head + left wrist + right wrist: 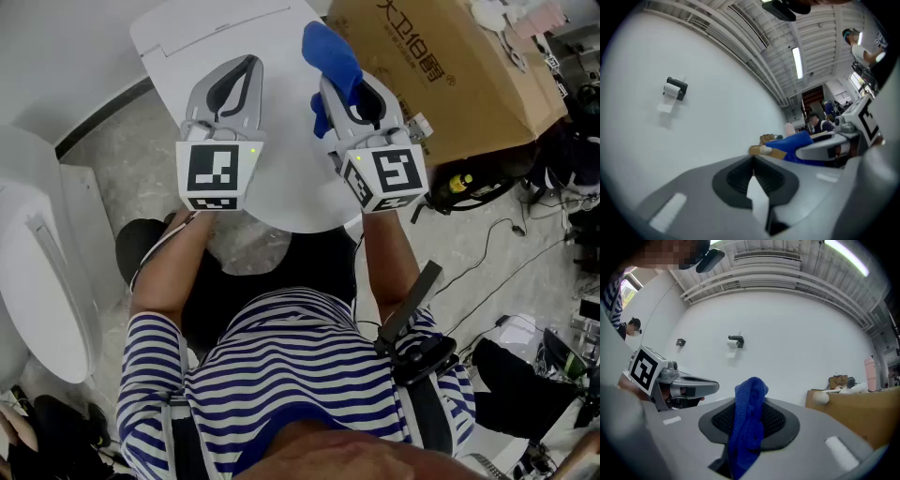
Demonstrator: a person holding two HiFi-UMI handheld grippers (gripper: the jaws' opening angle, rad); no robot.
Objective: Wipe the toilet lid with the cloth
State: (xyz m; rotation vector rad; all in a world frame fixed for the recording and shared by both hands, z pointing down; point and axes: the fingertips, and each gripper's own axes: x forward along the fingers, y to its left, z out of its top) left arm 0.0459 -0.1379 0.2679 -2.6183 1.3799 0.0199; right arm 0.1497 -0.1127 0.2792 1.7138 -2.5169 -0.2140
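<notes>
Grippers held side by side over the white toilet lid [291,178], head view. Both point away from the person, whose striped shirt [272,356] fills the lower frame.

Left gripper [248,66]: in the left gripper view [753,161] its jaws meet at the tips, with only a thin pale sliver behind them and nothing held between them.

Right gripper [342,94]: in the right gripper view [749,401] its jaws are clamped on the blue cloth [749,427]. The cloth is bunched into a fold that rises above the jaw tips and hangs down between the dark ribbed pads [776,420]. In the head view the cloth [333,52] projects past the gripper's front end, over the far part of the lid. Whether it touches the lid cannot be told.

Surroundings: a cardboard box [450,75] stands just to the right of the lid. A second white toilet [37,272] lies at the left edge. A paper holder [735,341] is mounted on the white wall ahead of the grippers.
</notes>
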